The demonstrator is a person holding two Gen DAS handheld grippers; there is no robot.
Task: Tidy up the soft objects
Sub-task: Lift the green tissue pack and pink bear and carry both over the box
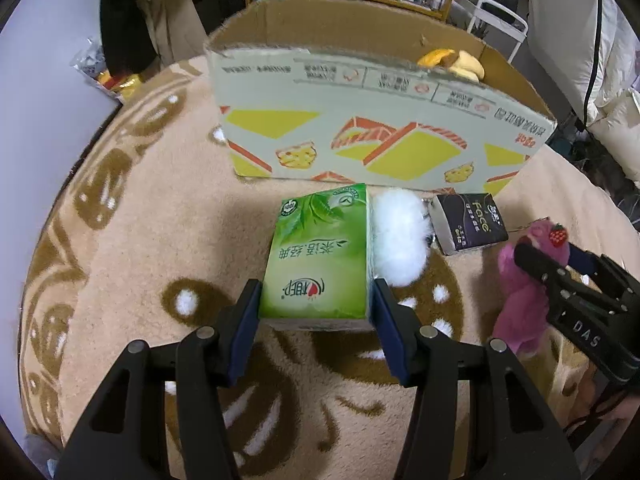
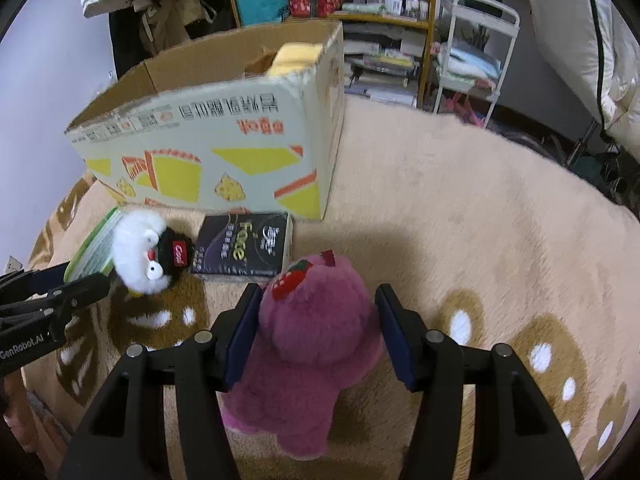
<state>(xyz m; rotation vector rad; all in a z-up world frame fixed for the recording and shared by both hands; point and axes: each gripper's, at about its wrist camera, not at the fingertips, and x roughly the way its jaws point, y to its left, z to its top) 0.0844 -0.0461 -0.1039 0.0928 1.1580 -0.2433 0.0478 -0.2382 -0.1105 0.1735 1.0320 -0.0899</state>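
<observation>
Tissue packs and plush toys lie on the fuzzy blanket (image 2: 460, 208) in front of the cardboard box (image 1: 360, 136). At the centre of the left wrist frame, the left gripper (image 1: 316, 300) clamps the green tissue pack (image 1: 318, 252) by its sides. Just right of it sits the white plush toy (image 1: 398, 236), then the dark tissue pack (image 1: 468, 222). In the lower middle of the right wrist frame, the right gripper (image 2: 318, 312) straddles the pink plush bear (image 2: 308, 344), jaws wide, the right pad apart from the fur. Yellow plush toys (image 1: 452, 62) show above the box rim.
</observation>
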